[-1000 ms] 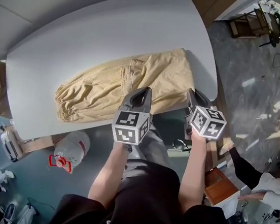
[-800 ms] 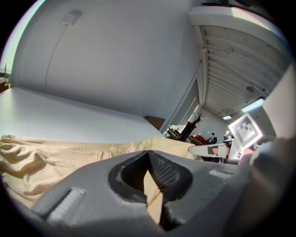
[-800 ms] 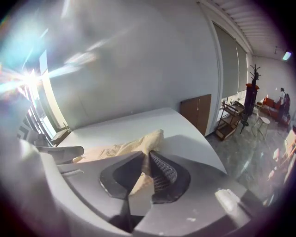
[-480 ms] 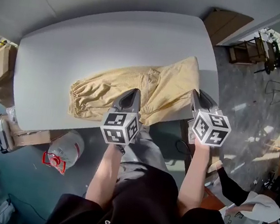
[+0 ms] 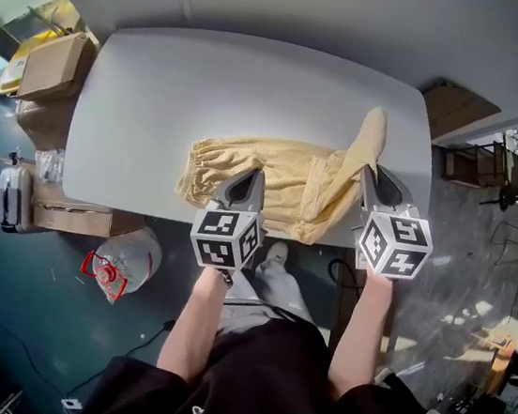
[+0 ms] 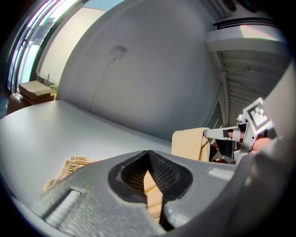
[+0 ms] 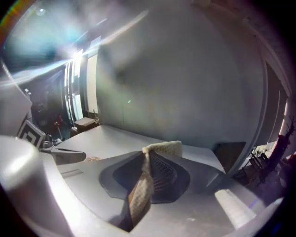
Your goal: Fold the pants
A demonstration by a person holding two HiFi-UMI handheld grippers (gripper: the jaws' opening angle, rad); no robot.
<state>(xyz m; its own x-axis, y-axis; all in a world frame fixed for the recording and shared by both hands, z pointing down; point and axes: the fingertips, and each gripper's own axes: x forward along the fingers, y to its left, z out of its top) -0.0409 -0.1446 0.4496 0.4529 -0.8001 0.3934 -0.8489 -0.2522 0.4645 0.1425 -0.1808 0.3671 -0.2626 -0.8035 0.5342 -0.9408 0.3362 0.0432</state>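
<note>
Tan pants (image 5: pixel 272 179) lie along the front of the grey table (image 5: pixel 161 84), elastic cuffs to the left. My left gripper (image 5: pixel 252 174) is shut on the near edge of the pants; tan cloth (image 6: pixel 152 194) shows between its closed jaws (image 6: pixel 148 153). My right gripper (image 5: pixel 368 171) is shut on the waist end, which stands up in a peak (image 5: pixel 373 126). In the right gripper view a strip of cloth (image 7: pixel 141 194) runs through the closed jaws (image 7: pixel 145 155) and folds over their tips. The right gripper (image 6: pixel 222 134) also shows in the left gripper view with cloth hanging from it.
Cardboard boxes (image 5: pixel 55 66) stand off the table's left end, with a suitcase (image 5: pixel 12 197) and a plastic bag (image 5: pixel 123 269) on the floor below. A brown board (image 5: pixel 456 109) leans at the right end. The person's legs and a shoe (image 5: pixel 276 254) are at the front edge.
Both grippers have risen with the cloth in them. The waist end has come off the table into a raised peak at the right, and the pants now lie more along the front edge.
</note>
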